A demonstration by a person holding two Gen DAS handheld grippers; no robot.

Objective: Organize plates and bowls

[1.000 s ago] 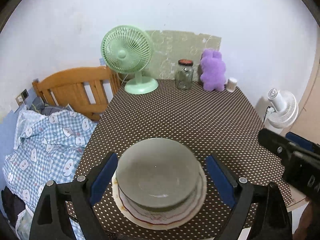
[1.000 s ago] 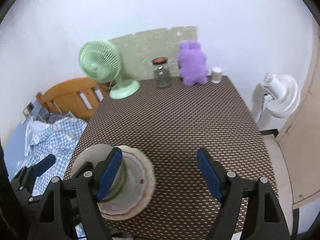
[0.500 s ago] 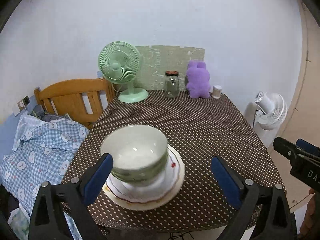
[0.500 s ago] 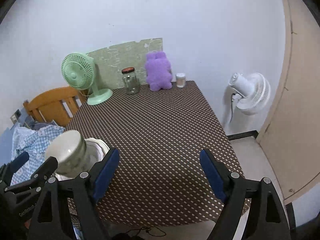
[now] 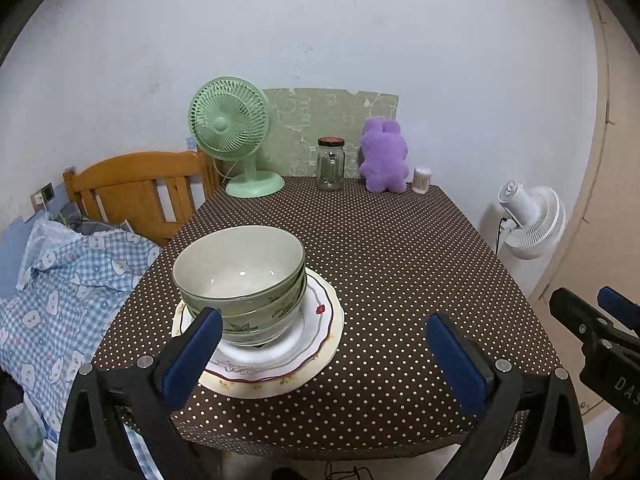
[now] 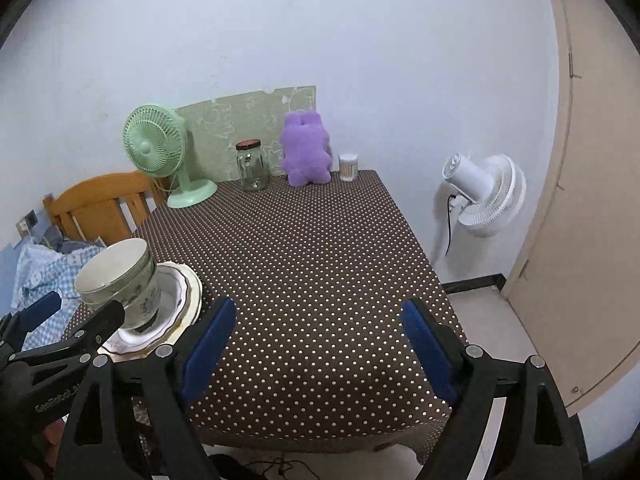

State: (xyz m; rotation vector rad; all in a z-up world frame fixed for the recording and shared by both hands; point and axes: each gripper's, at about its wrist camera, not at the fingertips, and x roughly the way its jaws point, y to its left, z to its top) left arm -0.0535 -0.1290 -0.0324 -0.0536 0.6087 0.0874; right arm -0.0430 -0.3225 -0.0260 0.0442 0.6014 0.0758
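Left wrist view — left claw spread, empty, bowls stacked on plates, right claw spread.

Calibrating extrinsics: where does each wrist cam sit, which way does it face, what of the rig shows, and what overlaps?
Left wrist: on the left gripper, looking forward and down over the table's near edge at the stacked bowls on plates; its blue pads and the right gripper's tip at far right show.
Right wrist: on the right gripper, further right, facing the tablecloth; the left gripper's tip shows low left.
Shared: bowls, green fan, jar, purple plush, white fan.
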